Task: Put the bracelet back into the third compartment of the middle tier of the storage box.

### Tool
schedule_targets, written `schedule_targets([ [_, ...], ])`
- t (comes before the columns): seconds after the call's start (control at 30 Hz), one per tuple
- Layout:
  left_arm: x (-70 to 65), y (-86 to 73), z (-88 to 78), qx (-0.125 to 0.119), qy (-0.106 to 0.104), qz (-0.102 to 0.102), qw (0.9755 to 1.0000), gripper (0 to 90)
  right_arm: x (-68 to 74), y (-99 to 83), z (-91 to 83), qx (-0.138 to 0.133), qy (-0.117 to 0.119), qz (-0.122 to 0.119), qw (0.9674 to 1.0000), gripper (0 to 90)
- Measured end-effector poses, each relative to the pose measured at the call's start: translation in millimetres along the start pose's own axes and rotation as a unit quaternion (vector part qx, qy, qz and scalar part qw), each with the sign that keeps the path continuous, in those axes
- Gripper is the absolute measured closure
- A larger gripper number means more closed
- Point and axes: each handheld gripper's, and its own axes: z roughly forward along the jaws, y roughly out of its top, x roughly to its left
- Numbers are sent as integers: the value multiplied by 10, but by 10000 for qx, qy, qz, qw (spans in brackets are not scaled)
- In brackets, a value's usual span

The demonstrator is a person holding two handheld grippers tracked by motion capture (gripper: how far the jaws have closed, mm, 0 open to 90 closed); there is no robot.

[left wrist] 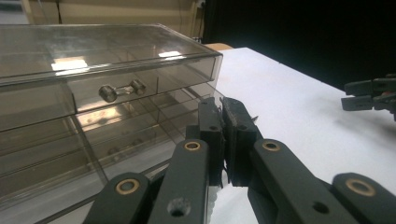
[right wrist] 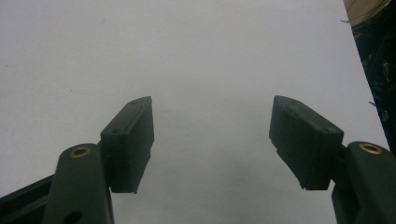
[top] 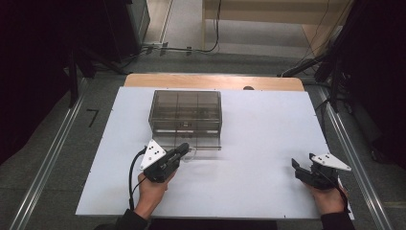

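Observation:
A smoky clear plastic drawer box (top: 186,112) stands on the white table (top: 263,143), a little left of centre. Its lower drawer (top: 207,143) is pulled out a short way toward me. My left gripper (top: 184,148) sits at that drawer's front, jaws shut, with a thin clear piece of the drawer's handle pinched between the pads. In the left gripper view the shut left gripper (left wrist: 227,116) is just below the upper drawer's knobbed handle (left wrist: 122,91). My right gripper (top: 298,167) rests near the table's right front, open with nothing in it; in its own view the right gripper (right wrist: 212,140) frames bare table.
The table's right edge lies close to the right hand, with dark stands and cables beyond it. A wooden strip (top: 215,81) runs along the far edge behind the box. The right gripper (left wrist: 369,95) also appears far off in the left gripper view.

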Motion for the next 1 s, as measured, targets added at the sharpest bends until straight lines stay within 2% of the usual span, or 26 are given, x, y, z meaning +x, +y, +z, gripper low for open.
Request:
schedule_targets([
  [0.43, -31, 51, 96, -78, -113, 13, 9999, 876, 2, 3, 4, -5, -8, -12, 10000, 292],
  [0.7, -37, 134, 200, -150, -231, -69, 9996, 875, -1, 1, 5, 5, -12, 4, 10000, 292],
  [1.0, -19, 191, 253, -245, -246, -98, 9994, 876, 13, 7, 18, 14, 2, -37, 10000, 293],
])
